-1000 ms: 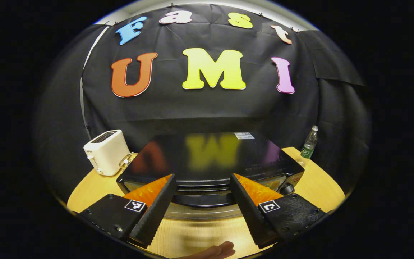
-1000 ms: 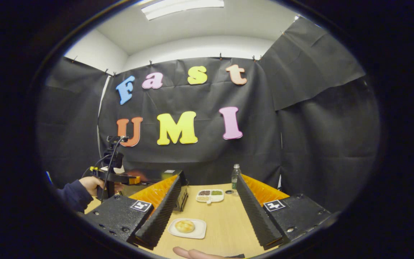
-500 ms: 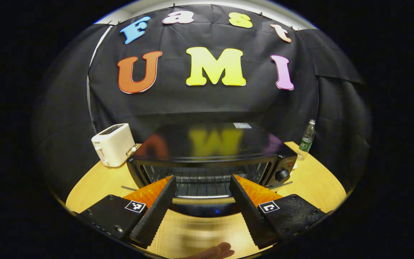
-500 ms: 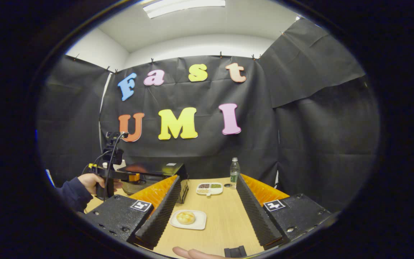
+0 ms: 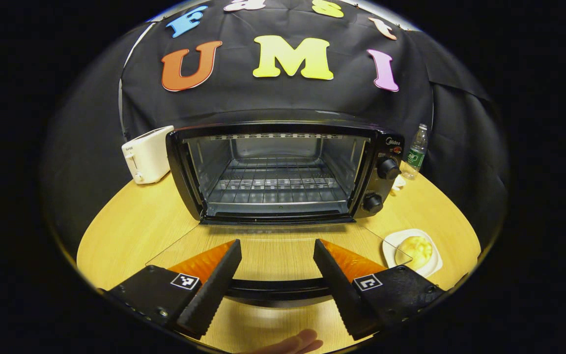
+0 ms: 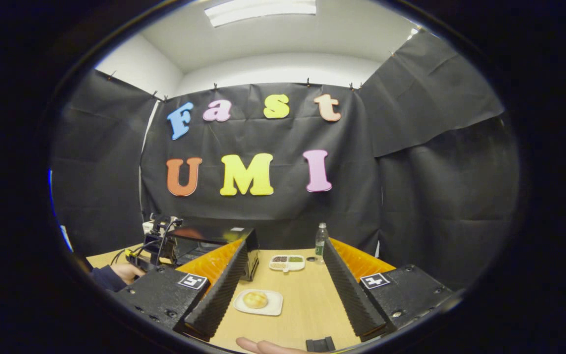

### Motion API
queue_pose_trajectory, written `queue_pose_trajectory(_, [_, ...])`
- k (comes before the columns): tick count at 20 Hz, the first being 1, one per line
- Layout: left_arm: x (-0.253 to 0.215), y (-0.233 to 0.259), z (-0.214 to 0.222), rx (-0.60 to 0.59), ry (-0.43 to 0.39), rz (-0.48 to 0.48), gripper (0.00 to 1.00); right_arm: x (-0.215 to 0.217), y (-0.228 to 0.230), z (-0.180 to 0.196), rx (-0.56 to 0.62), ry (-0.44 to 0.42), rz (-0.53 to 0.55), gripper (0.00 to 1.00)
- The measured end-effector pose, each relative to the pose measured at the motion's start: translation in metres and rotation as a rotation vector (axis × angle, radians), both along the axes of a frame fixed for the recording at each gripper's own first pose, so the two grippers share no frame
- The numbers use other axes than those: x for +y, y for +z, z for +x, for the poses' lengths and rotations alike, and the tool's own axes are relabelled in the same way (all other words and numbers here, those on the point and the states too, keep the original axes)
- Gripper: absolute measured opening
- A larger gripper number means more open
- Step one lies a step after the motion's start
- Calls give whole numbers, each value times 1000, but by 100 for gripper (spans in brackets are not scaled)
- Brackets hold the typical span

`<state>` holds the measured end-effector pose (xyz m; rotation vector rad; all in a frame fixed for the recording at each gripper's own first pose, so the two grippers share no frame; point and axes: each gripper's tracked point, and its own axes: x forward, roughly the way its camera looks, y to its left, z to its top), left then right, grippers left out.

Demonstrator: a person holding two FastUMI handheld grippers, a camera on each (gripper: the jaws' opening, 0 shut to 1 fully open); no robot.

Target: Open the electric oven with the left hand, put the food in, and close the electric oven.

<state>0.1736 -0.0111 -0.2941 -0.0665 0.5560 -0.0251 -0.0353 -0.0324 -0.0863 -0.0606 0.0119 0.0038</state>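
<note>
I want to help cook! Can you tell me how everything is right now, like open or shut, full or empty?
Electric oven: open, rack bare.
Oven door: folded down flat, handle between the left gripper's fingers.
Left gripper: open.
Right gripper: open, holding nothing.
Bun: on its white plate on the table.
Water bottle: upright, capped.
Toaster: upright, slots look empty.

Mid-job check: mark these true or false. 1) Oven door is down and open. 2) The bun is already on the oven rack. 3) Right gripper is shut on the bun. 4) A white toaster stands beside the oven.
1) True: the oven door lies folded down, its handle between the left gripper fingers.
2) False: the bun sits on its white plate on the table; the rack is bare.
3) False: the right gripper is open, apart from the bun.
4) True: toaster.
</note>
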Motion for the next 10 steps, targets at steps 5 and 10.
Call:
queue_pose_trajectory(5, [-3,-28,-17,107,-5,-15,99,8,-11,6,22,9,-10,97])
queue_pose_trajectory(10, [-3,-41,-24,143,-18,-24,98,9,-23,10,47,7,-16,97])
